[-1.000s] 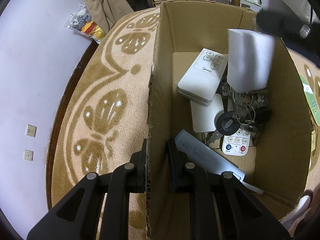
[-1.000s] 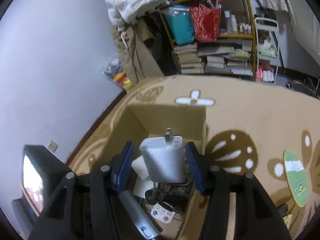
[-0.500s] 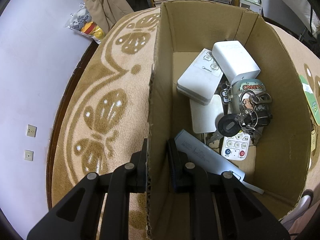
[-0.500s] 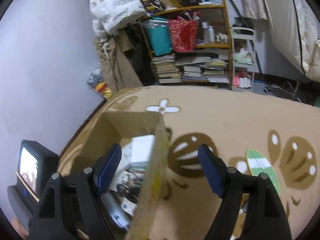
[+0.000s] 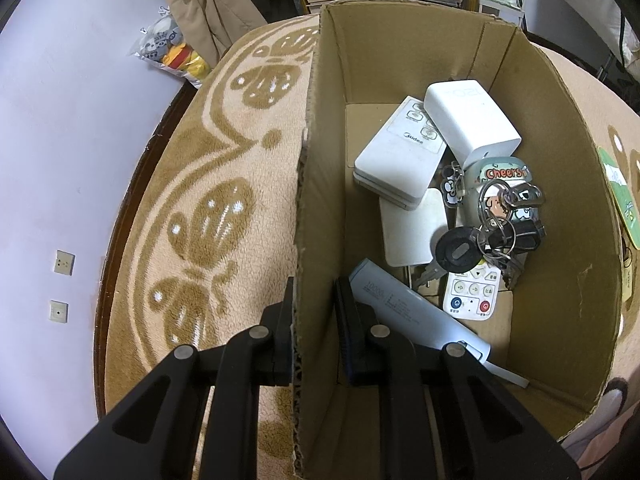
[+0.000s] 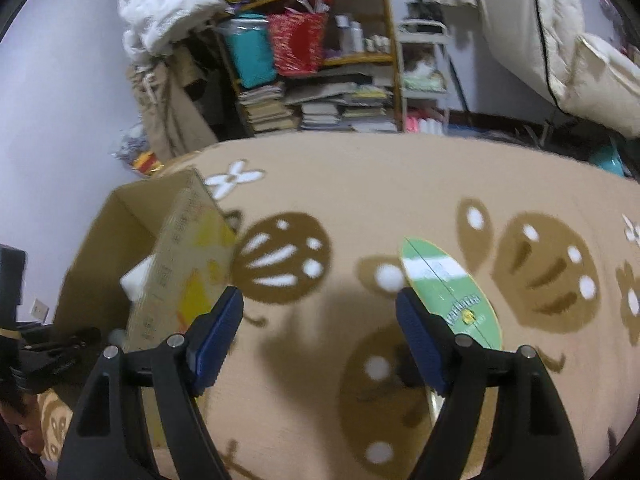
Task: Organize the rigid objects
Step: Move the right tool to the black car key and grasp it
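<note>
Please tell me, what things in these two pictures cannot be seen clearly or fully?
- Flat white device, left wrist view: partly covered by the Midea remote and keys.
- Box contents, right wrist view: hidden behind its printed wall.
- Green oval item, right wrist view: blurred print, near end behind the right gripper.

Pale lilac painted wall [image 5: 60, 140] at left, two small square sockets [image 5: 64, 262] low on it; beige plush rug with brown butterfly pattern [image 5: 224, 216] over dark wooden floor [image 5: 120, 216]; cluttered wooden bookshelf [image 6: 320, 64] behind (stacked books, red woven bag, teal box); white quilted bedding [image 6: 160, 4] piled above; dim indoor light.
</note>
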The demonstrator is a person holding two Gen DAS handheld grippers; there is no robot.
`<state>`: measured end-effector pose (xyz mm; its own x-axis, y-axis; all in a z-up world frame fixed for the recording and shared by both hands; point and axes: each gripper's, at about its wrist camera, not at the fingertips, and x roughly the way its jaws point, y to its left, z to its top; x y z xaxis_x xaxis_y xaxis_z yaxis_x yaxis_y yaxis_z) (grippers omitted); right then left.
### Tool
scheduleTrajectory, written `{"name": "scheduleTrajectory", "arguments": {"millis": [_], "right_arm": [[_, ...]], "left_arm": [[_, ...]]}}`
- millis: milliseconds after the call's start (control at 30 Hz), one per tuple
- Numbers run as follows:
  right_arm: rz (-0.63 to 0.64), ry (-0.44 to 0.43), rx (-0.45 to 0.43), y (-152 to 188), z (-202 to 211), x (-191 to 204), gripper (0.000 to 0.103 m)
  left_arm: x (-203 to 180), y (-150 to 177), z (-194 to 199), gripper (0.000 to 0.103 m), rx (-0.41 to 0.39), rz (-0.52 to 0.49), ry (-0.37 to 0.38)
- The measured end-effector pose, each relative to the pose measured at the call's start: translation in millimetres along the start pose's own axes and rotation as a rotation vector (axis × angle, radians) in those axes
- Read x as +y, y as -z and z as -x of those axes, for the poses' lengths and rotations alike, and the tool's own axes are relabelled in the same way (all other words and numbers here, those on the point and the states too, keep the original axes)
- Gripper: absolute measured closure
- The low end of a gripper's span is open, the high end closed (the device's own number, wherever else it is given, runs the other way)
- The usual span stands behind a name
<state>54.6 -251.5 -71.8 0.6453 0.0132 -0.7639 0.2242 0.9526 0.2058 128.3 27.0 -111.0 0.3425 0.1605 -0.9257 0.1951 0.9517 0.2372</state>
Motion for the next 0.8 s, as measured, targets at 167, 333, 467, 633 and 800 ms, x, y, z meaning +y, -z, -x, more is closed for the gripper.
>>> {"name": "scheduleTrajectory", "arguments": {"millis": [167, 333, 467, 633, 800], "right_arm": [[-0.047, 0.031, 0.035, 15, -5, -23, 0.02], [-0.094, 0.084, 0.07, 29, -14, -47, 0.02], [-0.138, 0.108, 0.095, 36, -20, -61, 0.02], [-0.141, 0.119, 0.148, 44, -31, -65, 0.037], [-0.112, 0.154, 0.187, 50, -40, -63, 0.067]], "left_arm": [[-1, 0, 0, 0.086, 0.0, -0.002, -0.002], [-1, 0, 0, 0.086, -0.001, -0.004, -0.003], [-1, 0, 0, 0.086, -0.001, -0.004, -0.004], [-1, 0, 0, 0.086, -0.001, -0.004, -0.004], [-1, 1, 1, 0.086, -0.002, -0.007, -0.008]]}}
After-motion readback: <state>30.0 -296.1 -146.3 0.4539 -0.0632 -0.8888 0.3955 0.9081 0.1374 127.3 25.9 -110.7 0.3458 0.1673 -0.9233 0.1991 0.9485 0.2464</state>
